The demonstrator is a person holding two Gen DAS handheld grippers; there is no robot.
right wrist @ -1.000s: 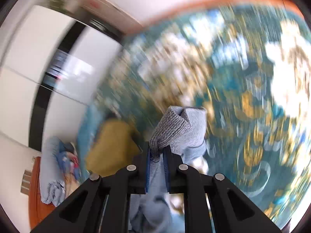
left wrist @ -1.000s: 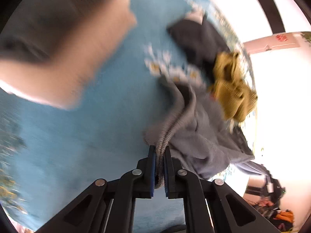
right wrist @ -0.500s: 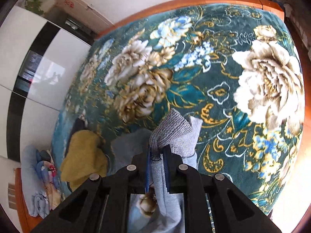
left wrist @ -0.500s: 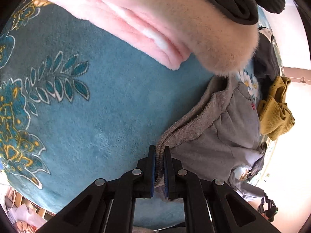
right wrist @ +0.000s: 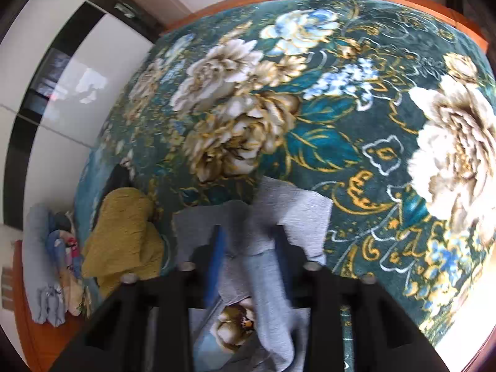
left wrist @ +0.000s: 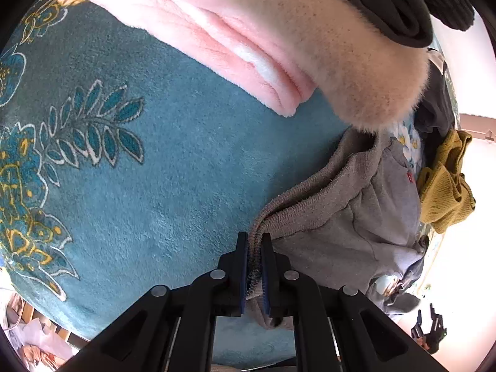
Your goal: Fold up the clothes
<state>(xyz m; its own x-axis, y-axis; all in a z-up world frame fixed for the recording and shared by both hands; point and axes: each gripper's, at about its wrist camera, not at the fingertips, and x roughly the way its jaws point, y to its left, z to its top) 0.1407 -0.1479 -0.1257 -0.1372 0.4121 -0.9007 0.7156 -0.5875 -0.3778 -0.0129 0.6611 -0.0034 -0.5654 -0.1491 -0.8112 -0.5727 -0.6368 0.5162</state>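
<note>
Gray sweater hem is pinched in left gripper, body trailing ahead-right on the blanket. Right gripper is spread apart; cloth lies between and ahead, ungripped.

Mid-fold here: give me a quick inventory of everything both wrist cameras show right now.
Grey sweatshirt: one, grey, on the blanket, ribbed hem pinched in the left tool.
Mustard garment: one, yellow, bunched beyond the sweatshirt.
Dark garment: one, charcoal, behind the mustard one.
Pink fleece: one, folded, a black garment stacked on top.
Floral blanket: one, teal with gold and cream flowers.
Folded bedding: pile, blue, at the bed's edge.
Left tool: black, shut on the hem.
Right tool: black, open over the grey fabric.
</note>
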